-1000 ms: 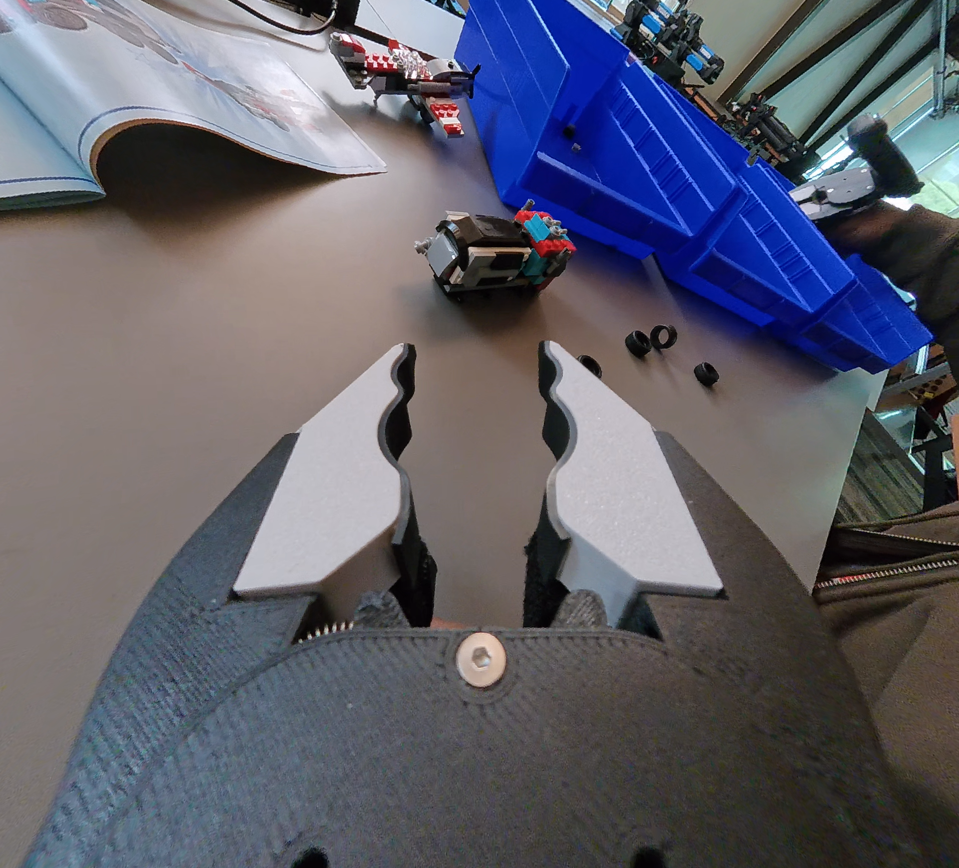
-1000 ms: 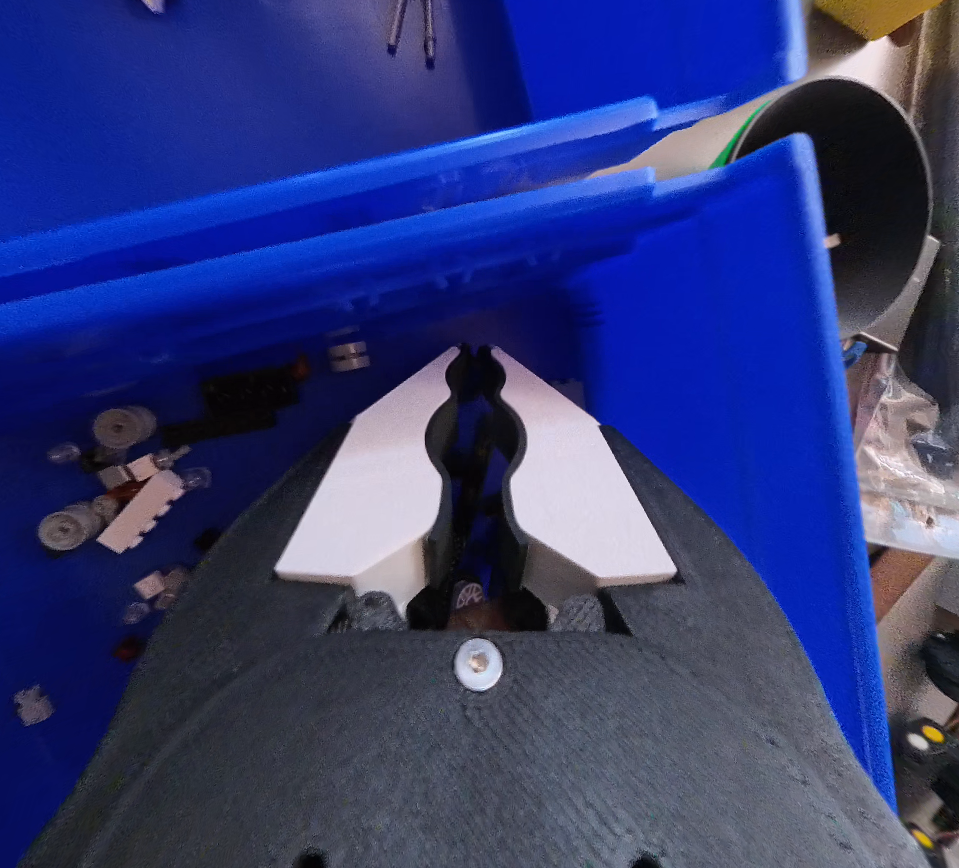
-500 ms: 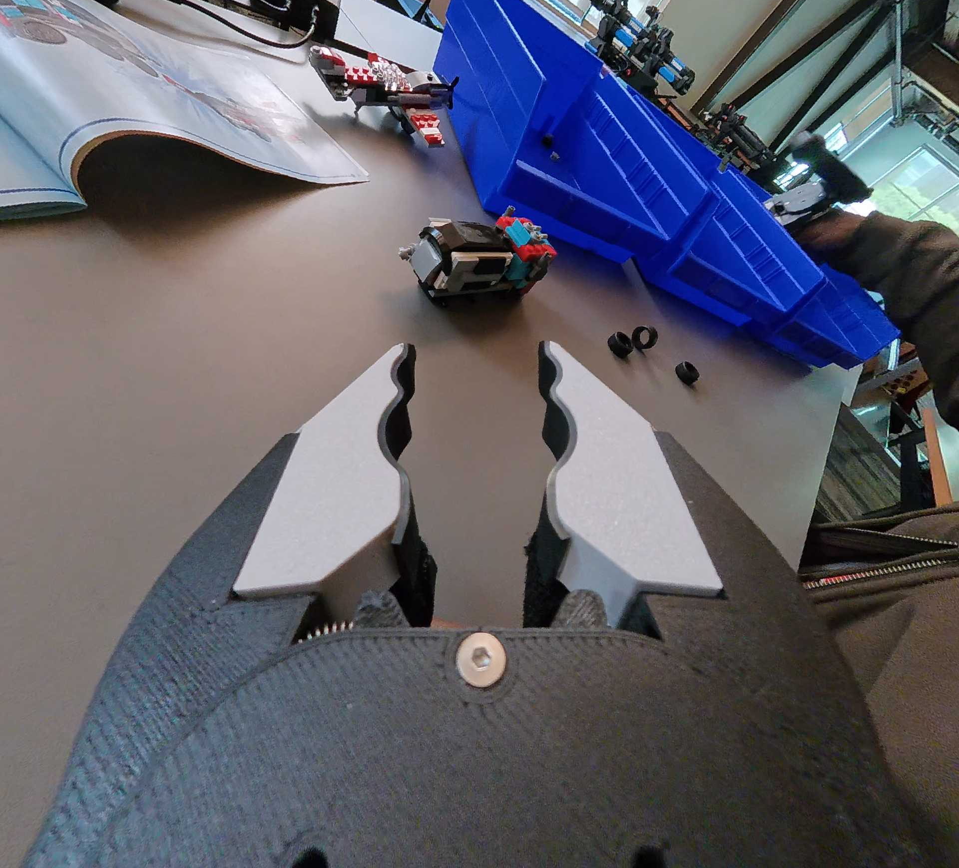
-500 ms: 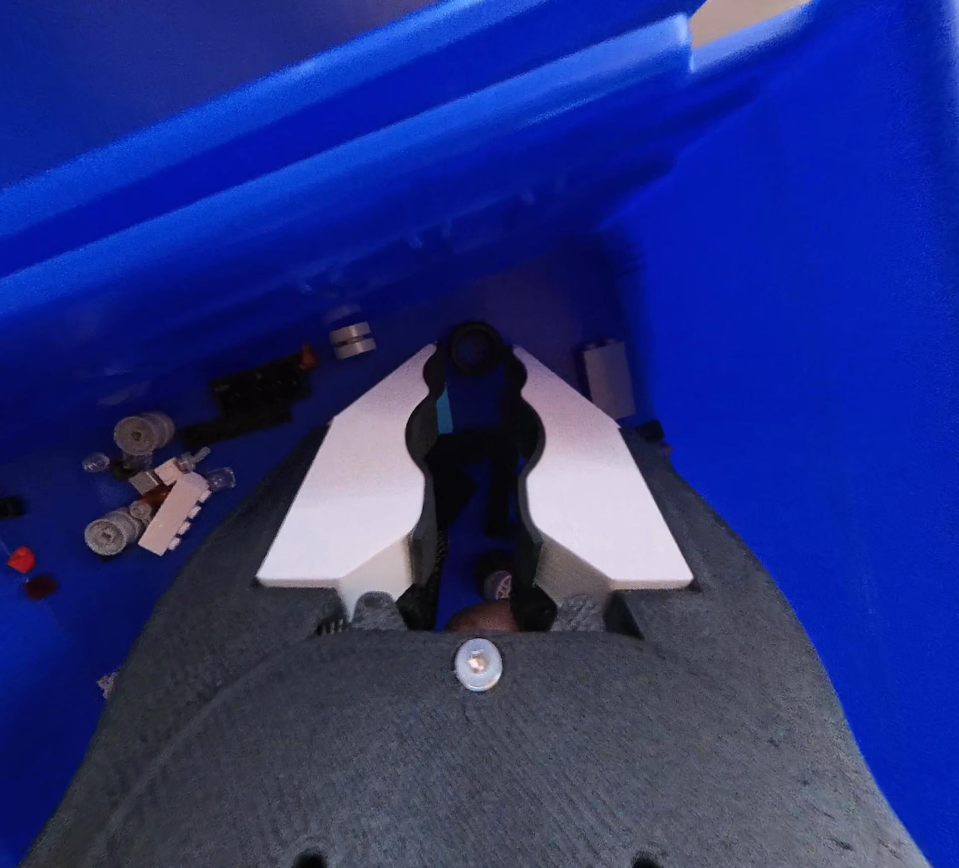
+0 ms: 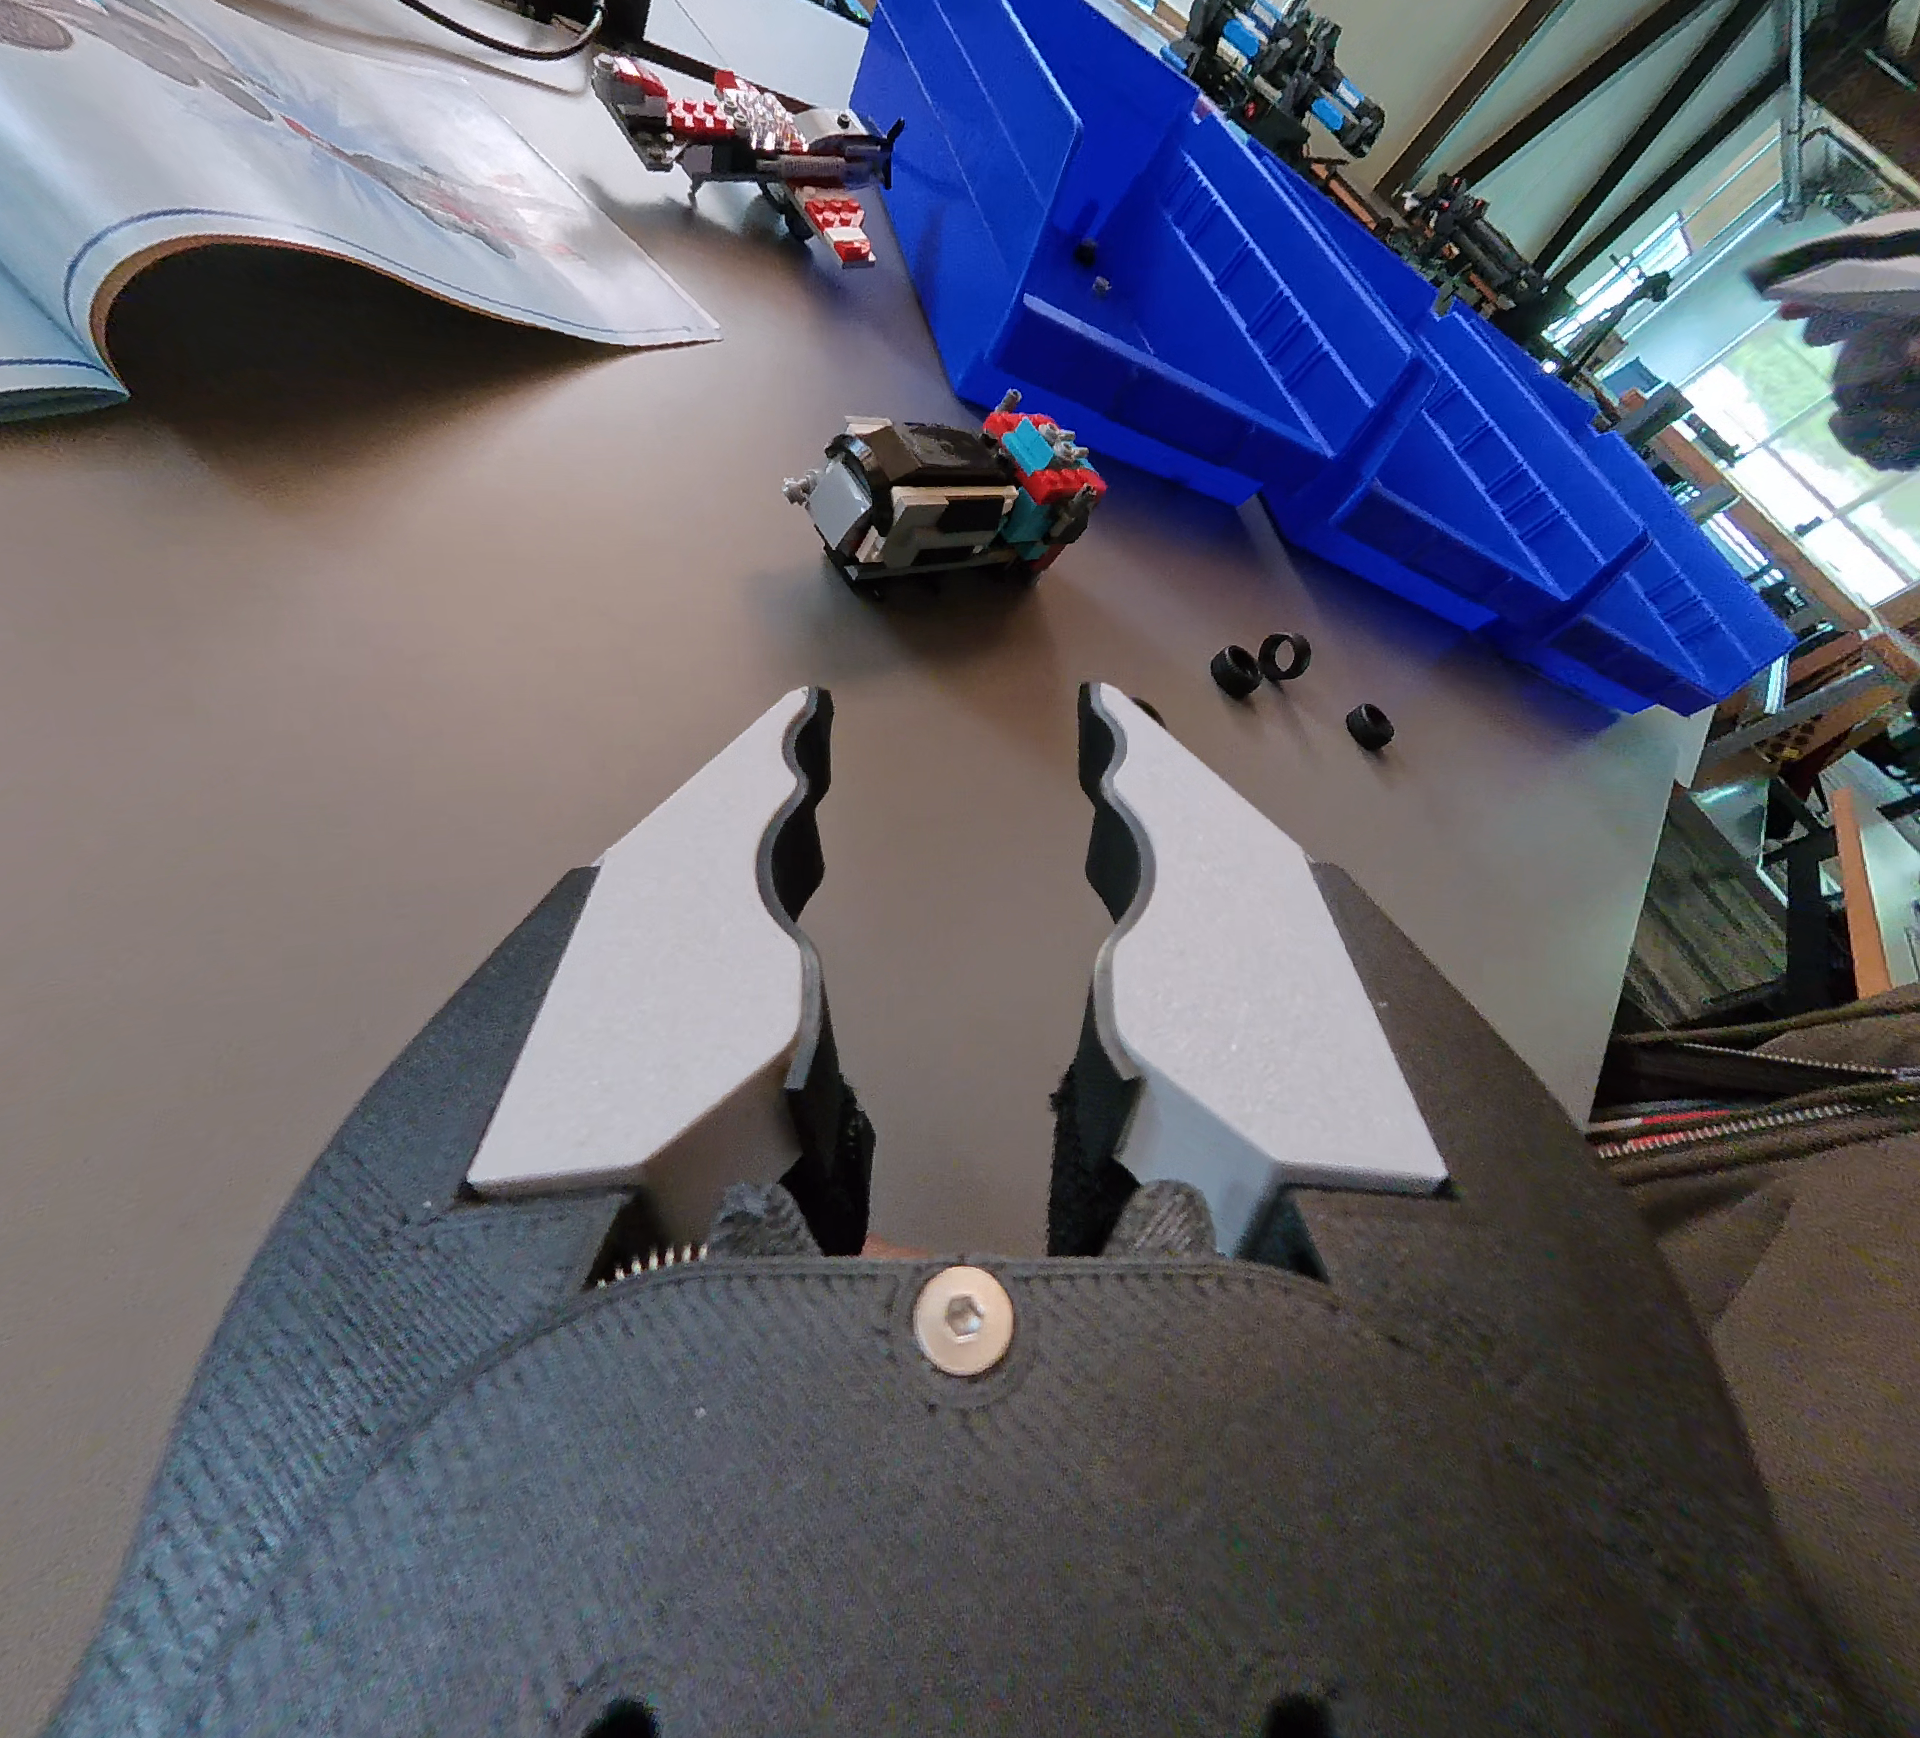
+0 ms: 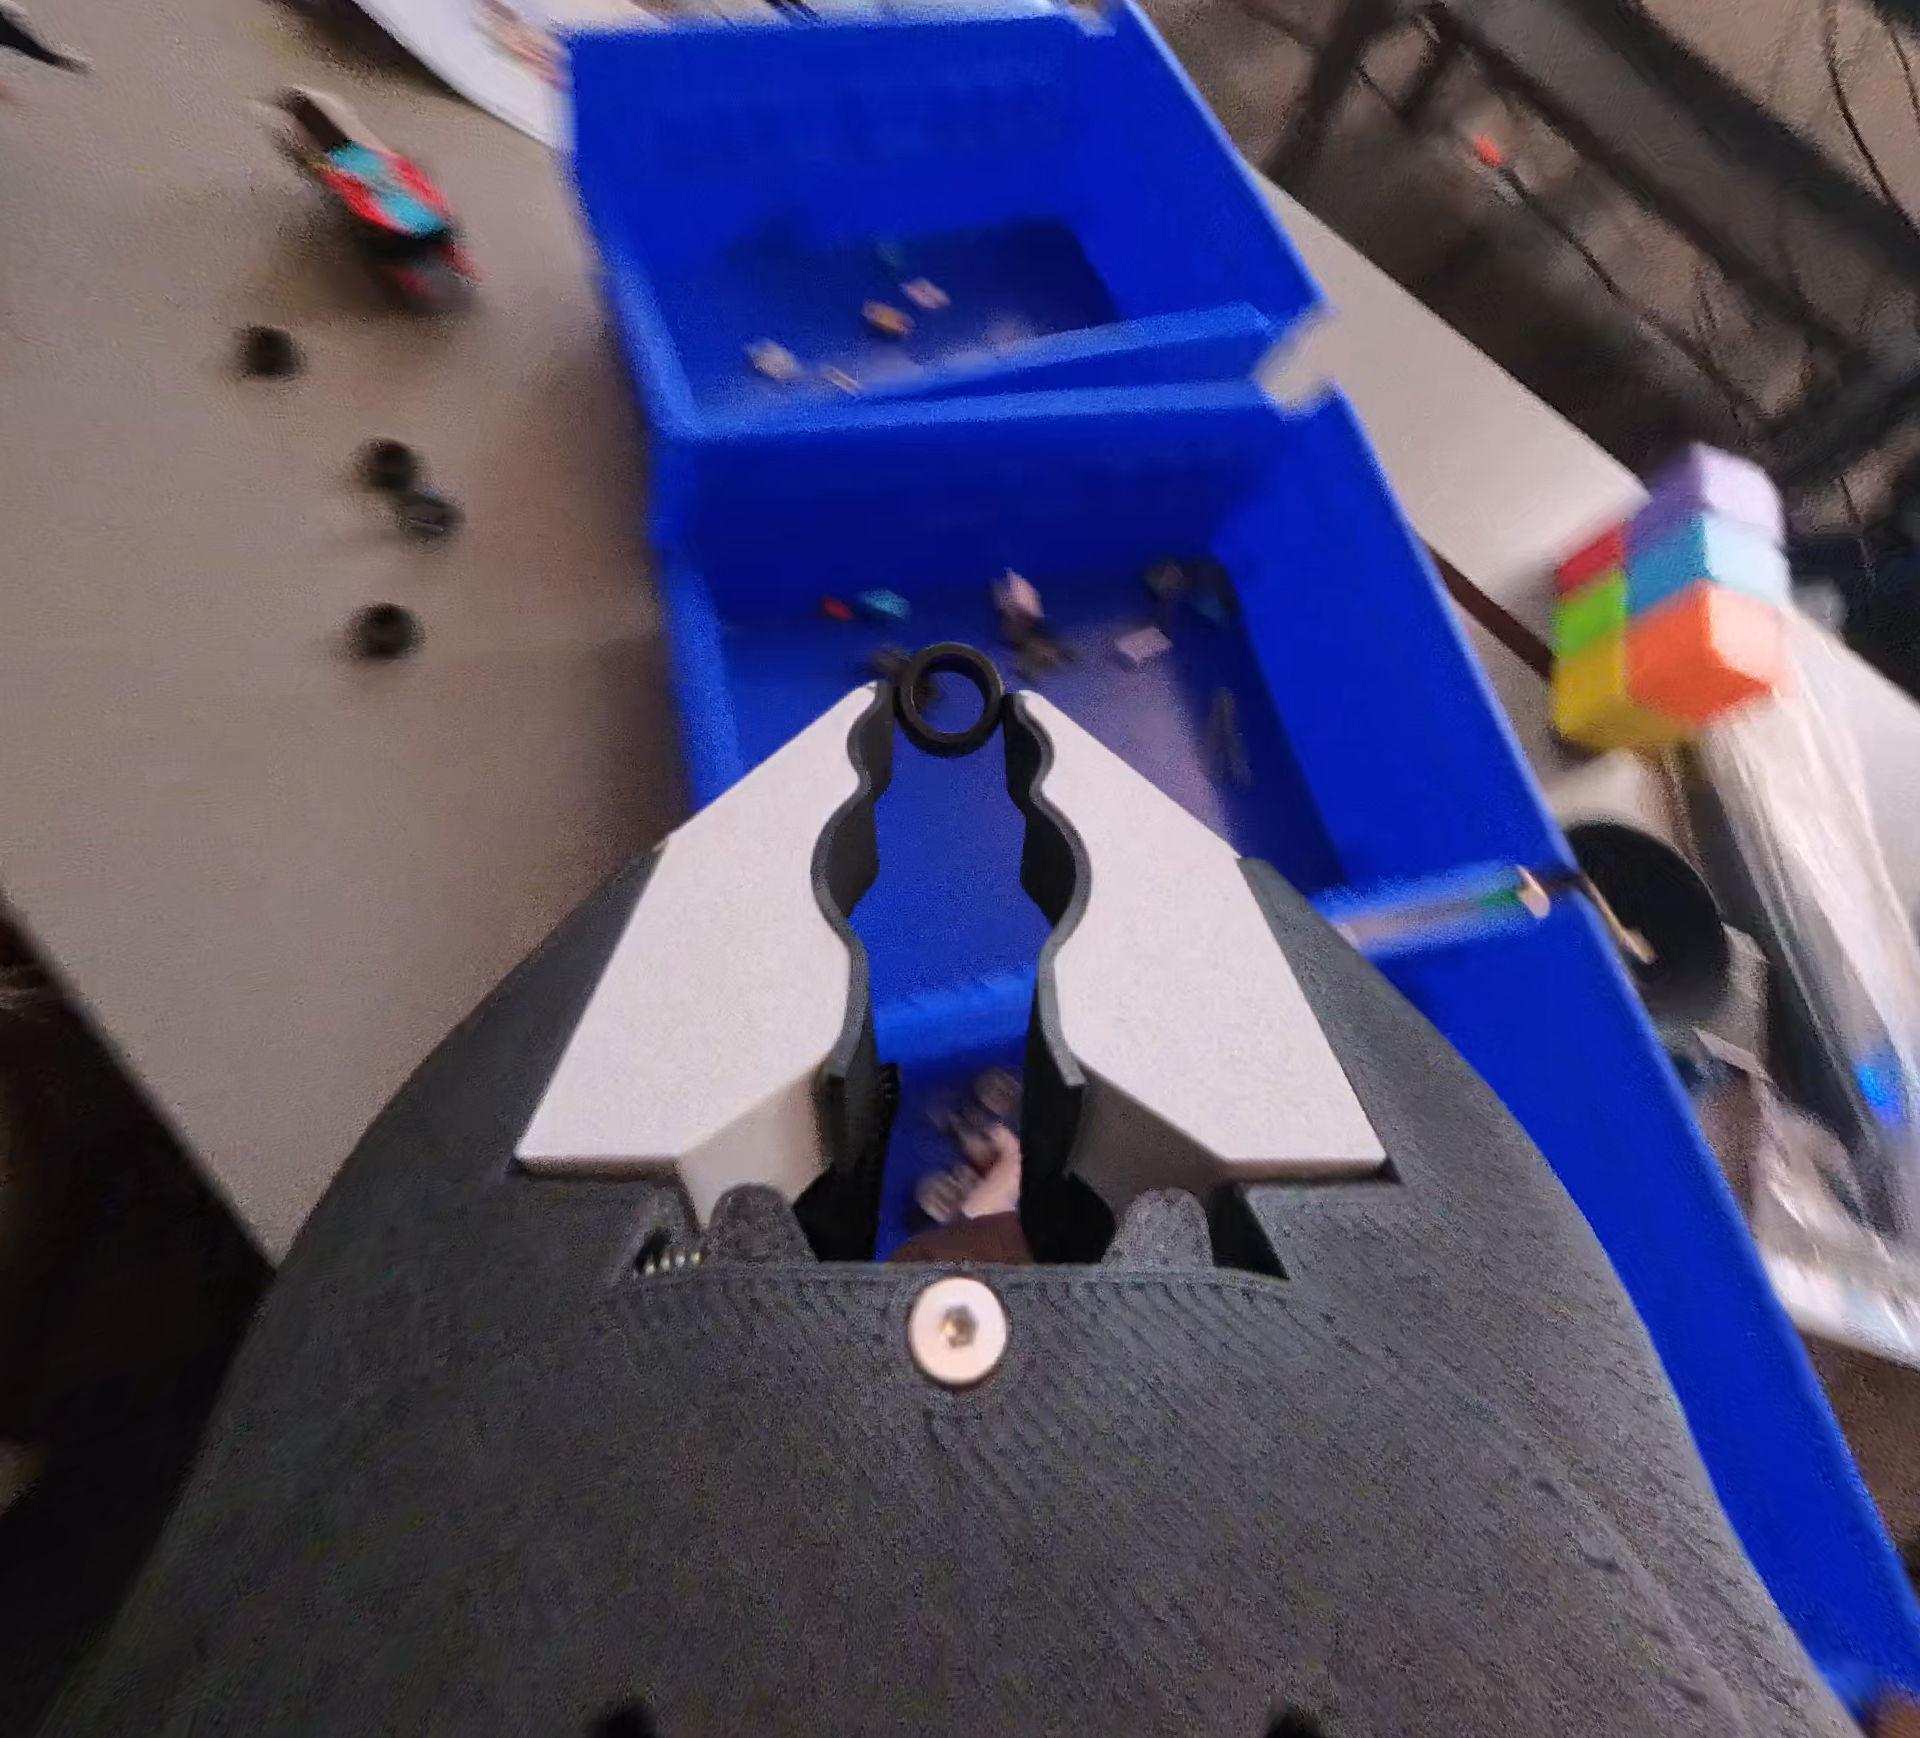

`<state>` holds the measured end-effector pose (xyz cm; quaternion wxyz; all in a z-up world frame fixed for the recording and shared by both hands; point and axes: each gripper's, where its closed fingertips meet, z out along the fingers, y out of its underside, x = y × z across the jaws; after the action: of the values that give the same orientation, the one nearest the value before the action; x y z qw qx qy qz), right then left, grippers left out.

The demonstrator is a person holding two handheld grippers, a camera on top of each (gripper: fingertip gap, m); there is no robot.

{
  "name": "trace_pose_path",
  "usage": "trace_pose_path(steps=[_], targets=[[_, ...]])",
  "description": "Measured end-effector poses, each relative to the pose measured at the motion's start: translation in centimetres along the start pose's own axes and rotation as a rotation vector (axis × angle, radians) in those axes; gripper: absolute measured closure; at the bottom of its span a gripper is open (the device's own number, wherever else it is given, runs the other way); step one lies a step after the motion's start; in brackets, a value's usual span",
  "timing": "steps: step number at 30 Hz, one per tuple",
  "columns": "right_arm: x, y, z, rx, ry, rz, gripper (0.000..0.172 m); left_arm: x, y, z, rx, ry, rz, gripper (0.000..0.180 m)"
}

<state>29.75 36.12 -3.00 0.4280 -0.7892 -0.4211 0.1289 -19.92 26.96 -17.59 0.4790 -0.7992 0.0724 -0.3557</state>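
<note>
My right gripper (image 6: 948,701) is shut on a small black rubber tyre (image 6: 948,699), pinched at the fingertips and held above a blue bin (image 6: 1351,649) with several small brick parts in it. My left gripper (image 5: 954,701) is open and empty, low over the brown table (image 5: 416,649). Ahead of it stands a small black, grey, red and teal brick vehicle (image 5: 940,504). Three loose black tyres (image 5: 1257,662) lie to its right, and a further one peeks out behind my right fingertip (image 5: 1117,732). The vehicle (image 6: 390,208) and loose tyres (image 6: 384,634) also show blurred in the right wrist view.
A row of blue bins (image 5: 1299,338) runs along the table's right side. A red and grey brick aircraft (image 5: 758,130) and an open instruction booklet (image 5: 260,161) lie at the back left. A block of coloured cubes (image 6: 1662,618) stands right of the bins. The table edge (image 5: 1621,909) is at the right. Spacing between my two grippers at the tips: around 50 centimetres.
My right gripper was shut on nothing inside a bin, opened, closed on a black tyre, and has lifted it out above the bins. My left gripper stayed open, nearly still.
</note>
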Motion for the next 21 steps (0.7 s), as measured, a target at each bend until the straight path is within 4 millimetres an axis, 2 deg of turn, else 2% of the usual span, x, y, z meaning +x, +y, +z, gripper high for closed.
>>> trace_pose_path(steps=[2,4,6,8,11,12,14,17,19,21], targets=[[-6.3,-2.1,0.9,0.054,-0.108,-0.069,0.151,0.0,-0.1,-0.1,0.006,-0.002,0.005,0.132],[-12.4,-2.0,3.7,0.039,-0.221,-0.130,0.150,0.0,-0.3,-0.3,0.029,-0.001,0.004,0.132],[-17.6,0.1,7.6,-0.029,-0.316,-0.172,0.150,0.1,-0.6,-0.6,0.050,0.004,0.002,0.132],[-20.7,3.3,11.7,-0.132,-0.360,-0.208,0.150,0.2,-0.8,-0.7,0.066,0.010,0.002,0.132],[-22.2,7.8,15.9,-0.273,-0.349,-0.268,0.150,0.4,-0.9,-1.0,0.075,0.026,0.001,0.132],[-22.5,8.2,16.5,-0.273,-0.352,-0.266,0.149,0.5,-0.9,-1.1,0.079,0.032,0.001,0.132],[-22.7,8.1,16.5,-0.270,-0.372,-0.232,0.147,0.6,-1.0,-1.3,0.091,0.040,-0.002,0.132],[-21.1,6.7,15.0,-0.223,-0.338,-0.205,0.139,0.6,-1.0,-1.3,0.092,0.046,-0.011,0.132],[-19.7,5.2,12.5,-0.170,-0.335,-0.151,0.139,0.6,-1.0,-1.2,0.087,0.044,-0.009,0.132],[-17.5,3.9,9.0,-0.112,-0.309,-0.100,0.139,0.5,-1.0,-1.2,0.089,0.043,-0.009,0.132]])
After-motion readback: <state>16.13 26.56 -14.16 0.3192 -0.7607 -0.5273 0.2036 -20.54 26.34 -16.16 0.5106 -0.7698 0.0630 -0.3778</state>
